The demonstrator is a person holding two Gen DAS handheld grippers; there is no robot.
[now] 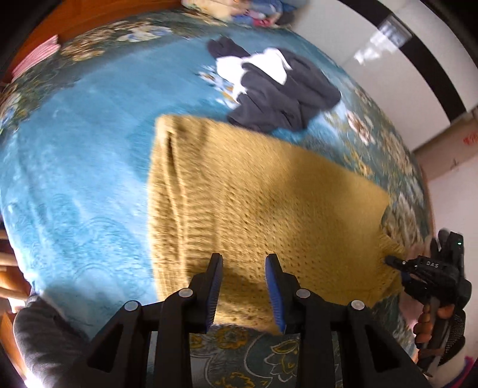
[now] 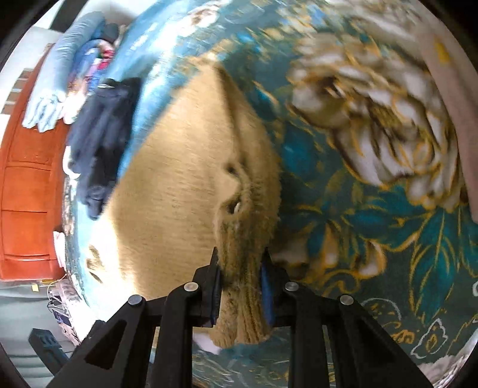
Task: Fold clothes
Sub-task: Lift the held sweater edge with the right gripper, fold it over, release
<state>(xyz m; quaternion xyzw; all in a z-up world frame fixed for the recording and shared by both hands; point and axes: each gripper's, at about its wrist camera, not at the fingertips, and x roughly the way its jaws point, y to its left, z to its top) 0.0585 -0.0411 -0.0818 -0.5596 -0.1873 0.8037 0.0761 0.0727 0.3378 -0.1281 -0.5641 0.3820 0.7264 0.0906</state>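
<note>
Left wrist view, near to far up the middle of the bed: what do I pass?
left gripper, open → mustard knit sweater → dark navy-and-white garment → heap of colourful clothes at the far edge of the blue floral blanket.

A teal floral blanket spreads ahead of the left gripper, sunlight brightening it. Beyond its far edge runs reddish-orange wooden furniture, panelled, off to the right gripper's left. White wall with a dark band rises up ahead-right; a blurred bright patch there, possibly a reflection.
</note>
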